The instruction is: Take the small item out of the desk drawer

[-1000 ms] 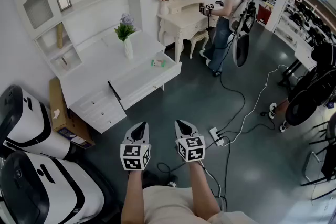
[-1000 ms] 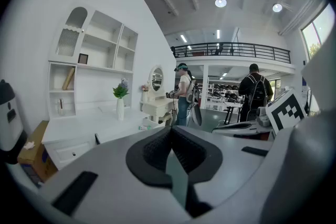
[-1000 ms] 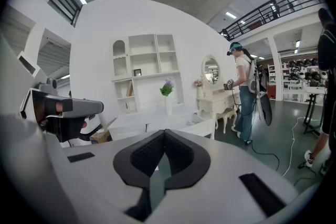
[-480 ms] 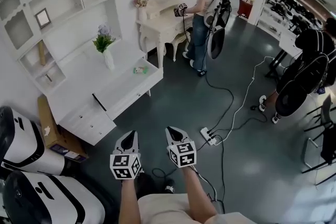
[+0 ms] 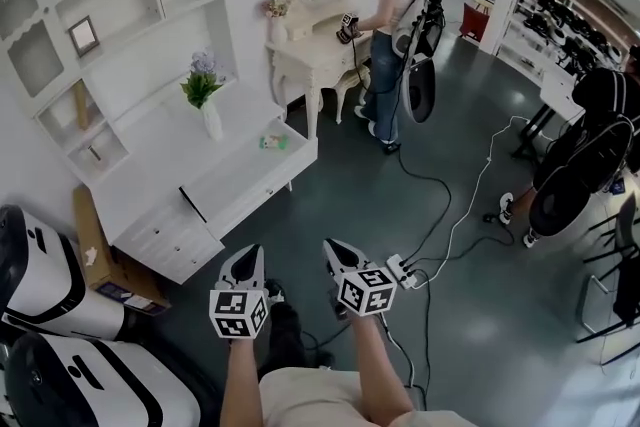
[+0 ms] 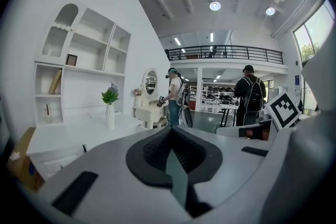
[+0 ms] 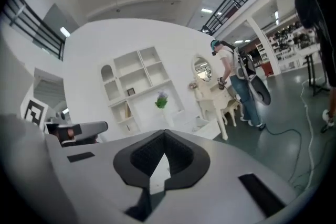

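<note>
Approach stage. Left gripper (image 5: 246, 259) and right gripper (image 5: 337, 251) are pinched together, empty. The small item (image 5: 273, 143) in the open drawer (image 5: 235, 187) lies well apart; a reach is needed.

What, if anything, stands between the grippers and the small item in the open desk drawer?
Nothing visible does. Only floor separates the left gripper and right gripper, both shut, from the small item, which lies uncovered in the open drawer.
</note>
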The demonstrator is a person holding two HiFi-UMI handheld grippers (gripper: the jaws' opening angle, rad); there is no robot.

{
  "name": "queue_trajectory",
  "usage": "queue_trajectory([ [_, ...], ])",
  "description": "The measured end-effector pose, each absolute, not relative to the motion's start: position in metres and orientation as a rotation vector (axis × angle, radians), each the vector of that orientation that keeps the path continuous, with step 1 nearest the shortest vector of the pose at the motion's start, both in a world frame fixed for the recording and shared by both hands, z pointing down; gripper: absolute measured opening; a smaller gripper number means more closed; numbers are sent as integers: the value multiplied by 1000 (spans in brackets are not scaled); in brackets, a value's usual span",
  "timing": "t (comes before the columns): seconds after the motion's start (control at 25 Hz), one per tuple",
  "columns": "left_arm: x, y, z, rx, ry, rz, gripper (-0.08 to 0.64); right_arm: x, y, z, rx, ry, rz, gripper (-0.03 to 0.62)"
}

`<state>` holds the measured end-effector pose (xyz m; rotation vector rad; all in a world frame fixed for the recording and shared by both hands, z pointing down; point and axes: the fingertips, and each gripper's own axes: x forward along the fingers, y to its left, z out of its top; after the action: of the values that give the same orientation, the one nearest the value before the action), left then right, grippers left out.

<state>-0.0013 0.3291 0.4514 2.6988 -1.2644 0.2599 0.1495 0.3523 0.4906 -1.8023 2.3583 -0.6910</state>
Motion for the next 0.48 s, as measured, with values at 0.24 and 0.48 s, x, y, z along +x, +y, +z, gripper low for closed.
queue_trajectory([
  [0.24, 3, 248, 453, 2674, -1288, 232, 17, 151, 286, 486, -1700, 2404, -683, 25],
  [0.48, 18, 162, 458, 2665, -1269, 251, 17, 170, 199, 487, -1692, 2401, -716, 25],
])
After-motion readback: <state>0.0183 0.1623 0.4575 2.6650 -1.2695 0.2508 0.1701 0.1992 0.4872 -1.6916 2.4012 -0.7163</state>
